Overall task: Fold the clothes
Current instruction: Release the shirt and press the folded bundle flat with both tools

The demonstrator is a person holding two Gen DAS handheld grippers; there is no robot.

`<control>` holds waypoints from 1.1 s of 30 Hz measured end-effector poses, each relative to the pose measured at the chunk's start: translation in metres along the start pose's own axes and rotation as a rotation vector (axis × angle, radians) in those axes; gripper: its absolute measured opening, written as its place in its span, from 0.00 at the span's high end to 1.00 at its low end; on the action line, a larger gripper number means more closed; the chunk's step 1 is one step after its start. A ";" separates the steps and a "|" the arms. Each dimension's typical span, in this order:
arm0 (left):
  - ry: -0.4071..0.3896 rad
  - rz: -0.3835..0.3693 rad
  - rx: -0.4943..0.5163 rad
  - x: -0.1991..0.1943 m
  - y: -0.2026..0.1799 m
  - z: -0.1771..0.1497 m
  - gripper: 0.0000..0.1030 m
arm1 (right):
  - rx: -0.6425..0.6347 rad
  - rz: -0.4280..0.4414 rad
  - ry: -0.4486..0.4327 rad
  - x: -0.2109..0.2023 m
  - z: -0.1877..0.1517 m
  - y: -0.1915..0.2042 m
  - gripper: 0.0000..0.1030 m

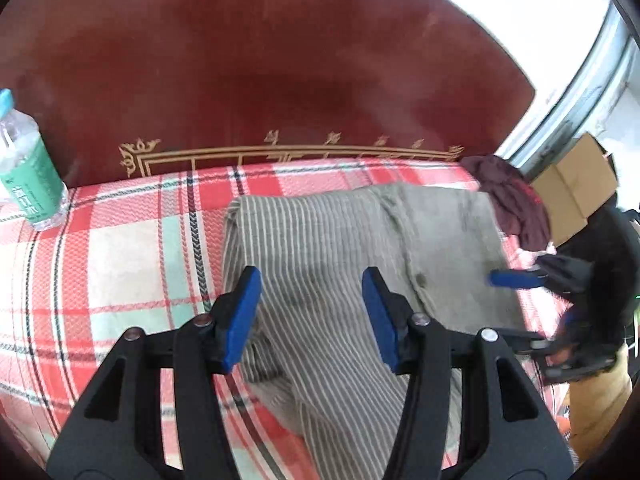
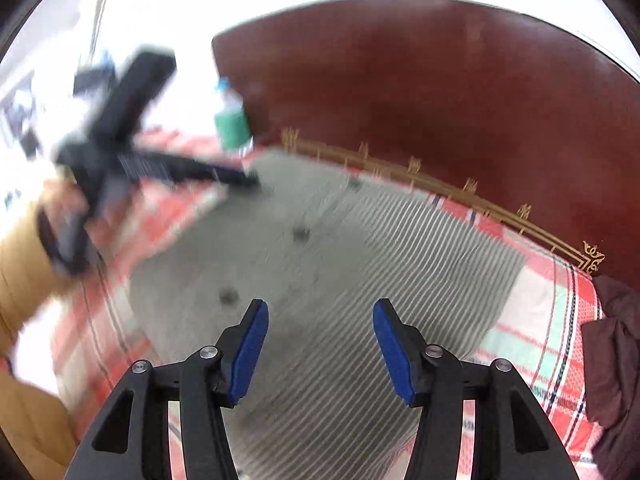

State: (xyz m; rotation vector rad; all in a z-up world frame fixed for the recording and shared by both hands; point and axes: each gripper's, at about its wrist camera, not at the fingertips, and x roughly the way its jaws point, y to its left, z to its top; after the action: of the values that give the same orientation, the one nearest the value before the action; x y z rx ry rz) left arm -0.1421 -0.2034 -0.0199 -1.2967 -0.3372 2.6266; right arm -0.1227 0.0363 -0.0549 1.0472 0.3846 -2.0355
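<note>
Left gripper (image 1: 312,316) hovering spread, empty, above striped shirt (image 1: 340,248); right gripper (image 2: 320,344) likewise spread, pinching nothing. Shirt lying partly folded on plaid bed (image 1: 120,248), near headboard (image 1: 280,80). Probably handling light, soft, limp; best pinching hems or corners.

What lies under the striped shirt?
The striped shirt lies on a plaid sheet, visible all around it. Anything directly beneath the shirt is covered.
</note>
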 end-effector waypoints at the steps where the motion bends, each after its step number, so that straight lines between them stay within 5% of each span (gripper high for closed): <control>1: -0.004 -0.002 0.038 -0.004 -0.008 -0.007 0.47 | 0.005 -0.007 0.018 0.007 -0.003 -0.001 0.45; 7: 0.039 -0.028 0.297 -0.012 -0.059 -0.060 0.46 | 0.086 0.001 0.055 0.035 -0.009 -0.019 0.45; 10: 0.085 -0.011 0.336 0.002 -0.063 -0.077 0.46 | 0.097 -0.003 0.069 0.041 -0.011 -0.023 0.44; 14: 0.135 -0.039 0.235 0.026 -0.042 -0.080 0.46 | 0.122 -0.001 0.047 0.026 -0.012 -0.024 0.44; 20: 0.105 -0.040 0.194 0.034 -0.033 -0.080 0.46 | 0.039 0.075 -0.044 -0.022 -0.024 0.004 0.44; 25: 0.083 -0.010 0.188 0.031 -0.036 -0.081 0.46 | -0.034 0.022 0.055 0.012 -0.043 0.018 0.42; 33: -0.047 0.002 0.177 -0.022 -0.044 -0.093 0.46 | 0.061 0.062 0.045 0.016 -0.045 0.002 0.38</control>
State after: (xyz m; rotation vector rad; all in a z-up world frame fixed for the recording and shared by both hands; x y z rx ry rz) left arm -0.0519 -0.1560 -0.0458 -1.1803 -0.1063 2.6236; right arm -0.1017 0.0526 -0.0944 1.1295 0.3110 -1.9826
